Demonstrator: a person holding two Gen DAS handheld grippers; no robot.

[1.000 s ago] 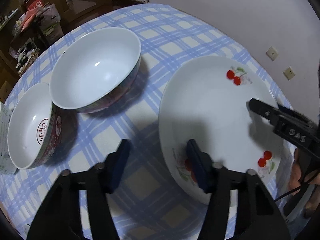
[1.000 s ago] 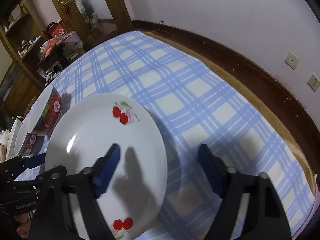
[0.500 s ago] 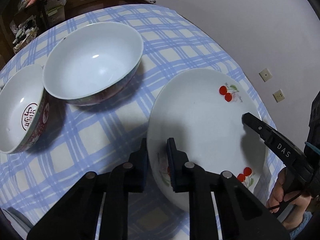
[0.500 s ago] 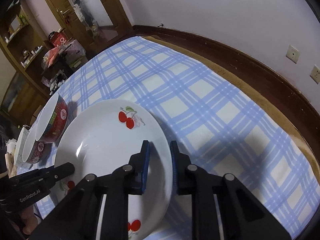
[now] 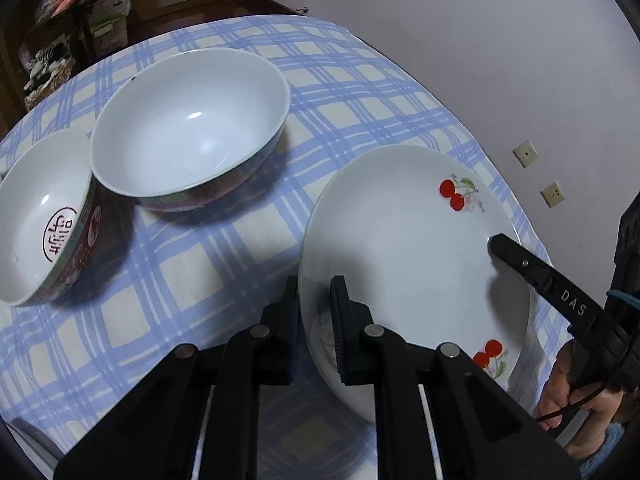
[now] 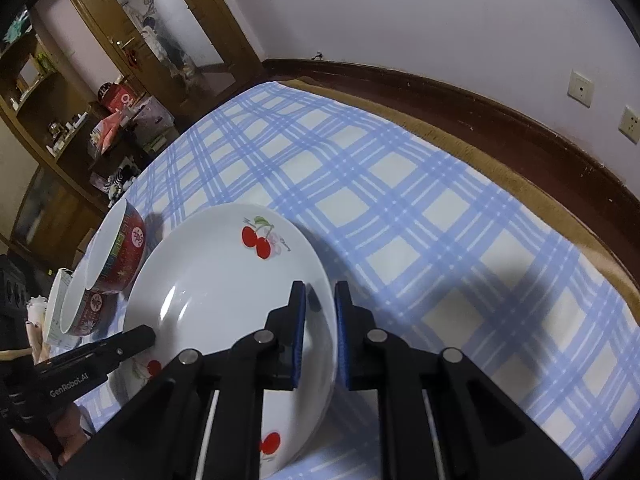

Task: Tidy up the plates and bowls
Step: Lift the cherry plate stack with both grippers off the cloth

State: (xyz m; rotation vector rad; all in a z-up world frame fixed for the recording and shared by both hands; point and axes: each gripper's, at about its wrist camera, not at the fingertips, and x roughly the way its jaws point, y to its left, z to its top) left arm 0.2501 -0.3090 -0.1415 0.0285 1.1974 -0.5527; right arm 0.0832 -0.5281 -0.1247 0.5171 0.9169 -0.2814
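A white plate with red cherries [image 5: 404, 248] is held over the blue checked tablecloth. My left gripper [image 5: 316, 304] is shut on its left rim. My right gripper [image 6: 320, 308] is shut on its right rim, and the plate [image 6: 224, 280] is lifted and tilted. The right gripper also shows in the left wrist view [image 5: 500, 246]. A large white bowl [image 5: 188, 124] stands to the left of the plate. A smaller bowl with a red mark inside [image 5: 44, 220] leans beside it.
The round table [image 6: 420, 208] has a blue checked cloth and stands near a wall with a dark skirting. Wooden shelves and boxes [image 6: 116, 104] stand beyond the far edge. The two bowls [image 6: 116, 252] sit at the table's left.
Both grippers went from open to shut on opposite rims of the cherry plate. The plate has since risen and tilted slightly off the cloth.
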